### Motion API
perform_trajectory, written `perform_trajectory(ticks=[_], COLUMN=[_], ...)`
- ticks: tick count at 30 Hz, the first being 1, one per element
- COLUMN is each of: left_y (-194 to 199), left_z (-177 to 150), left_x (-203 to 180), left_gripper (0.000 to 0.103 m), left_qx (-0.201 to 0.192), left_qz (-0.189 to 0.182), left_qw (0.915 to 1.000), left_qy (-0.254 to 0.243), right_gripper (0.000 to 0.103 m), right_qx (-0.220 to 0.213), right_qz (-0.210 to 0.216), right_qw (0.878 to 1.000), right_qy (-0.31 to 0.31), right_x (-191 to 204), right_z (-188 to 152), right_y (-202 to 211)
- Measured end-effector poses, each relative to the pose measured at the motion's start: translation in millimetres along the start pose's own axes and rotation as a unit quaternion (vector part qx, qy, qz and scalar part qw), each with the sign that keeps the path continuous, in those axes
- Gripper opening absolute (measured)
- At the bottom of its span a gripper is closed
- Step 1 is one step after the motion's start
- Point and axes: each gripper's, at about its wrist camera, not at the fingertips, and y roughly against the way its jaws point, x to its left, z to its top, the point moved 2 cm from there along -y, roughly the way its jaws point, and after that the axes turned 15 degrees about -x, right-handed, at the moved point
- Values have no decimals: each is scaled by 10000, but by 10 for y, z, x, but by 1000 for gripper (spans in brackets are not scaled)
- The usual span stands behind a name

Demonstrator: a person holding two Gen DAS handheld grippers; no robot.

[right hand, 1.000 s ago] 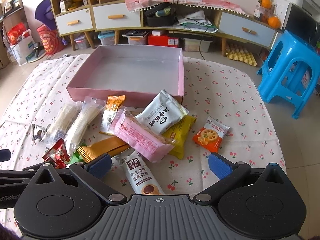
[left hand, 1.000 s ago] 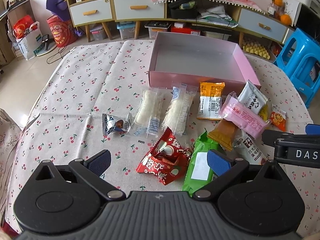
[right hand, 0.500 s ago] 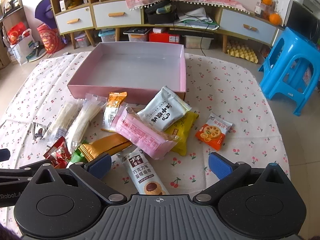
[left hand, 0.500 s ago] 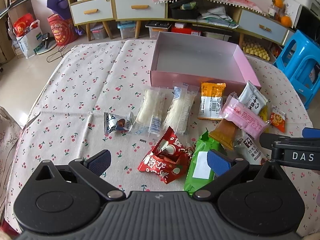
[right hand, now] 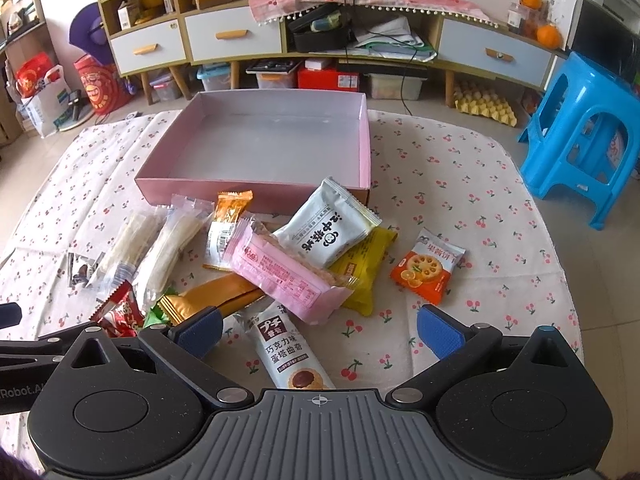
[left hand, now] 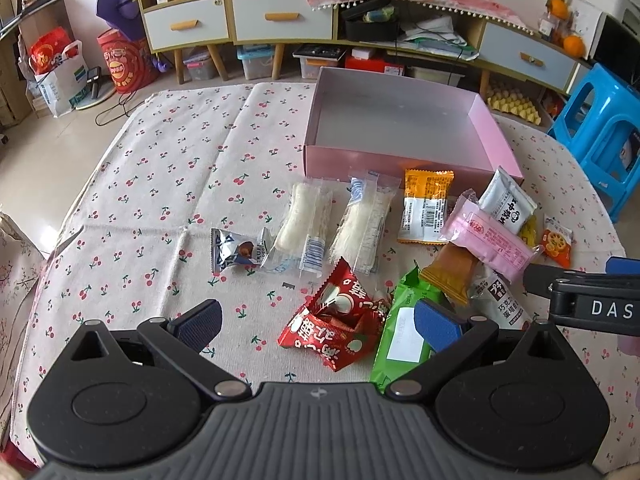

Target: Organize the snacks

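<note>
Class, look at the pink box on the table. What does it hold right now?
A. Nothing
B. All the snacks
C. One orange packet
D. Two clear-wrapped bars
A: the pink box shows only its bare floor, while the snack packets lie on the tablecloth in front of it.

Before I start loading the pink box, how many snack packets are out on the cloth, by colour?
Clear rice-cracker packs: 2
White packets: 2
Orange packets: 2
Pink packet: 1
Yellow packet: 1
Gold packet: 1
Green packet: 1
Red packet bunch: 1
Silver candy: 1
Total: 12
</note>
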Motion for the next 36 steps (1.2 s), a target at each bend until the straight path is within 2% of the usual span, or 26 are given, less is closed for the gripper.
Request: perform_trajectory(ticks=[36], left_y=[0], left_z=[18], left_x=[-9], left_gripper=[103], left_qx=[-137], left_qz=[-2], left_qw=[9998], left_qy=[-137], right_gripper=[103], right_qx=[-21], right_qz=[64], right_qw=[9999], right_qy=[-86], right_x=[-33], right_z=[12], right_y=[13])
